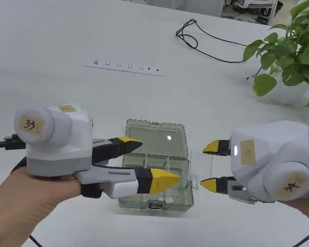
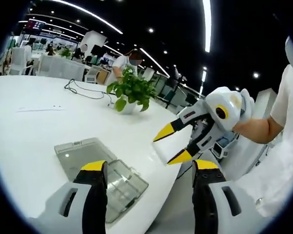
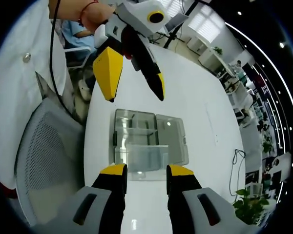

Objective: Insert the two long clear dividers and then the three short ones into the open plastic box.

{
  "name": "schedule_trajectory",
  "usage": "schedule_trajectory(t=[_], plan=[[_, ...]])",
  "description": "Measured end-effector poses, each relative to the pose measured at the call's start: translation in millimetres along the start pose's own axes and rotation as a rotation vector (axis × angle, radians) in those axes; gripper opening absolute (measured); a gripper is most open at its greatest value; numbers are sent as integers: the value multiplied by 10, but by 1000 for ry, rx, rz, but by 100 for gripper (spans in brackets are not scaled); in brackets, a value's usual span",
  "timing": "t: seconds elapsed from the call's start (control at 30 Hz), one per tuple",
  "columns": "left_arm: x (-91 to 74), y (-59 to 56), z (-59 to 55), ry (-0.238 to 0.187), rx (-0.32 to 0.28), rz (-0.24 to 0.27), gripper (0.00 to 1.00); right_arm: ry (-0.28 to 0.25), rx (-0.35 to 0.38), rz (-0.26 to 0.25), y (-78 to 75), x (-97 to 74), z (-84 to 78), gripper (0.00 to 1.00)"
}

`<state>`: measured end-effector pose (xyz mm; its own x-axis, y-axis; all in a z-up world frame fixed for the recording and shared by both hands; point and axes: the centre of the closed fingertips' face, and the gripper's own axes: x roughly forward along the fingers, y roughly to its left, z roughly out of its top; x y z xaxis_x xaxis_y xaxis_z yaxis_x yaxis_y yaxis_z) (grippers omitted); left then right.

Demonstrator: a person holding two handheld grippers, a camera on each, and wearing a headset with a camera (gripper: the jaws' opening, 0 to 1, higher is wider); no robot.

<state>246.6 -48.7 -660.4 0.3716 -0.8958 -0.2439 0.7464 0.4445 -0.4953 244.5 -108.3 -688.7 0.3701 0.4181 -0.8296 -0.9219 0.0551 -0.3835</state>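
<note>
Roughly at the lower centre of the head view sits the box (image 1: pixel 154 205). It is clear plastic with a greenish tint. Its lid lies open and flat toward the top of the frame, and the deeper base is nearer the bottom. Faint lines cross the base; I cannot tell whether they are seated dividers.

The right gripper (image 1: pixel 205 166), at the right of the frame, pinches a clear divider (image 3: pixel 146 157) by its two ends between its yellow tips. In the right gripper view the sheet is see-through with pale edges and overlaps the lower edge of the box.

The left gripper (image 1: pixel 157 161) is at the left, its tips over the box. Its jaws are spread wide with nothing between them.

Higher on the table (image 1: pixel 51 41) lie a power strip (image 1: pixel 126 67) and a black cable (image 1: pixel 206 43), with a plant (image 1: pixel 293 46) at upper right.
</note>
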Motion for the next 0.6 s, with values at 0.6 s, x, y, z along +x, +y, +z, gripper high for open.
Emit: schedule_trajectory(t=[0.6], plan=[[166, -116, -43, -12, -78, -44, 35, -63, -24, -17, 28, -91, 405, 33]])
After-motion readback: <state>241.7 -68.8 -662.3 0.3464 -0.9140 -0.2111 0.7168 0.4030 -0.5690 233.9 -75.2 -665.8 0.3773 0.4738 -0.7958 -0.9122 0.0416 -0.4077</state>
